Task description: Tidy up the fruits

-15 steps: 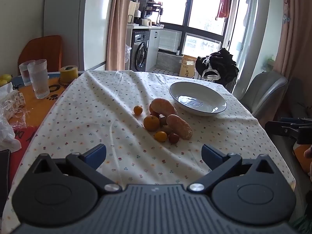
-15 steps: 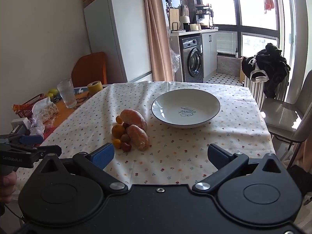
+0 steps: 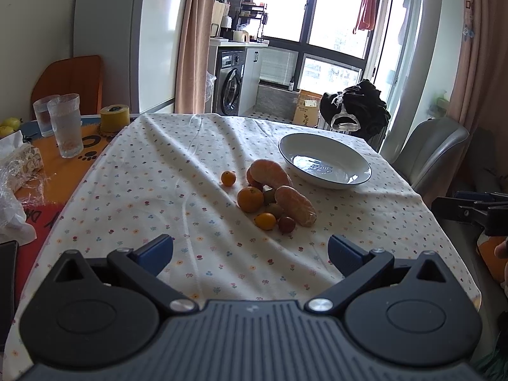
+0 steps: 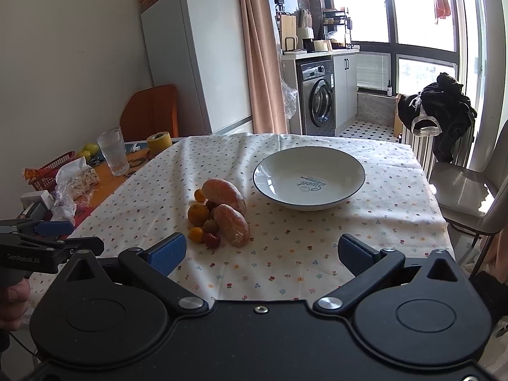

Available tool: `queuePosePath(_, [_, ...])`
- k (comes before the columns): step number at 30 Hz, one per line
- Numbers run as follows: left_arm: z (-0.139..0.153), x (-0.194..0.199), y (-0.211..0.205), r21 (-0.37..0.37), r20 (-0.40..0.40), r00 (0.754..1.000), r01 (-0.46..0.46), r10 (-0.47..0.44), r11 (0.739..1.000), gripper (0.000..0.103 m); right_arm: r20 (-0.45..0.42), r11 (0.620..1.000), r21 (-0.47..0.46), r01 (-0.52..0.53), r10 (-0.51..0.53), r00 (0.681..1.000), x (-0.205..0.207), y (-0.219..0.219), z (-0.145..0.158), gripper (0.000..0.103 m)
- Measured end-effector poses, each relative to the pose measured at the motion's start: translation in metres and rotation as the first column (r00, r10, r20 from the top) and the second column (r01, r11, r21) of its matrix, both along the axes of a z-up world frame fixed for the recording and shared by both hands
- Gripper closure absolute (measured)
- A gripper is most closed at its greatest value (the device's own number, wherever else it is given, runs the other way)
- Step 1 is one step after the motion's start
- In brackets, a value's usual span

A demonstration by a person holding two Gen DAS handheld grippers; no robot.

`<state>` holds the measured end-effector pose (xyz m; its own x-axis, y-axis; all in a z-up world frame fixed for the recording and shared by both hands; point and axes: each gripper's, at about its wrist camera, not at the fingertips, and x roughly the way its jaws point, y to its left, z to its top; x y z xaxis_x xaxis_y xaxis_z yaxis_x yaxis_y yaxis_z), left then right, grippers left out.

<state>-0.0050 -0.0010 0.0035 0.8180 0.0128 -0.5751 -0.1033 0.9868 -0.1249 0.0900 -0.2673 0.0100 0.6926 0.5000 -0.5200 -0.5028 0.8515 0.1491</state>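
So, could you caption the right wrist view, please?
Open right hand-held gripper faces piled fruit beside an empty bowl.

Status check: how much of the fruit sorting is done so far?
Nothing looks done yet: the white bowl holds no fruit. All the fruit lies in a pile on the flowered tablecloth beside it, with one small orange slightly apart. Nothing is in hand: the left gripper and right gripper are both open, short of the pile. Every piece is left to move.

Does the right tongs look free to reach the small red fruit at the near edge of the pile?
Probably yes: the right tongs are open, and only bare tablecloth lies before the red fruit.
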Motion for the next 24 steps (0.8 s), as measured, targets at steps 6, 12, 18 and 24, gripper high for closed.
queuePosePath(6, [0.0001, -0.0001, 0.0019, -0.001, 0.001, 1.000, 0.001, -0.001, 1.000, 0.000, 0.001, 1.000, -0.006, -0.009, 0.009, 1.000, -0.0003, 0.0028, -0.0004, 0.000])
queuePosePath(12, [-0.0005, -0.0005, 0.0032, -0.001, 0.000, 1.000, 0.002, -0.002, 1.000, 0.000, 0.003, 1.000, -0.003, -0.010, 0.010, 1.000, -0.0007, 0.0035, -0.0003, 0.000])
queuePosePath(18, [-0.0005, -0.0005, 0.0026, -0.002, 0.000, 1.000, 0.002, -0.002, 1.000, 0.000, 0.004, 1.000, -0.002, -0.014, 0.014, 1.000, -0.0014, 0.0059, -0.0007, 0.000])
queuePosePath(24, [-0.0006, -0.0007, 0.0030, -0.002, 0.000, 1.000, 0.001, -0.001, 1.000, 0.000, -0.006, 1.000, 0.012, -0.017, 0.017, 1.000, -0.0011, 0.0046, 0.0001, 0.000])
